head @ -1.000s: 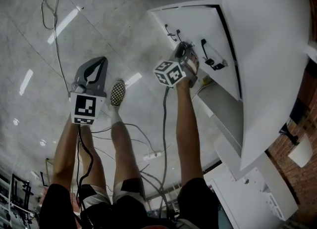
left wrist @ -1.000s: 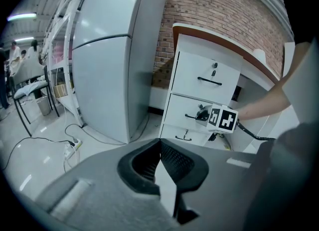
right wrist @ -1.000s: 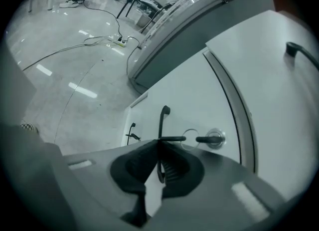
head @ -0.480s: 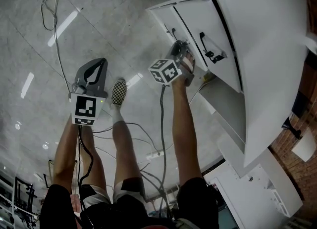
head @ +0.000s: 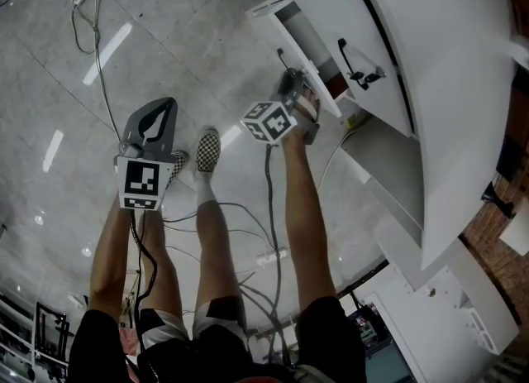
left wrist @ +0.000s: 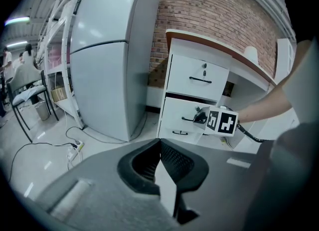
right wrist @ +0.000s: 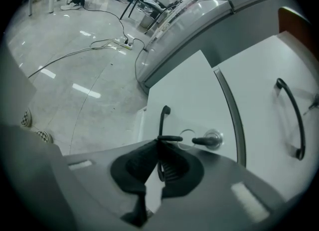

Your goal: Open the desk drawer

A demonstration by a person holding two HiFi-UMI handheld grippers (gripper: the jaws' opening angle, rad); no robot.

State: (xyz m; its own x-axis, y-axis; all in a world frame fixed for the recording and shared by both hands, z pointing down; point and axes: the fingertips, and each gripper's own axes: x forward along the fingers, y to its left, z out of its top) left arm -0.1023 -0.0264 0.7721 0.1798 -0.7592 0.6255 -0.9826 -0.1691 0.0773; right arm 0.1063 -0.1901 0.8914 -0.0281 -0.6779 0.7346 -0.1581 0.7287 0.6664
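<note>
drawer [left wrist: 174, 111]: partly out, more pulling left
right gripper [right wrist: 158, 141]: clamped on drawer handle [right wrist: 161, 121]
left gripper [left wrist: 159, 144]: closed, empty, off left

The person holds out both bare arms. The left arm [head: 111, 249] is at the lower left of the head view. Its left gripper [head: 163, 110] points up the frame. Its jaws are pressed together with nothing in them. The right arm [head: 302, 208] runs up the middle. The right gripper [head: 289, 83] is in the upper middle and tips downward. Its jaws are closed tight on a thin black drawer handle [right wrist: 161, 122].
</note>
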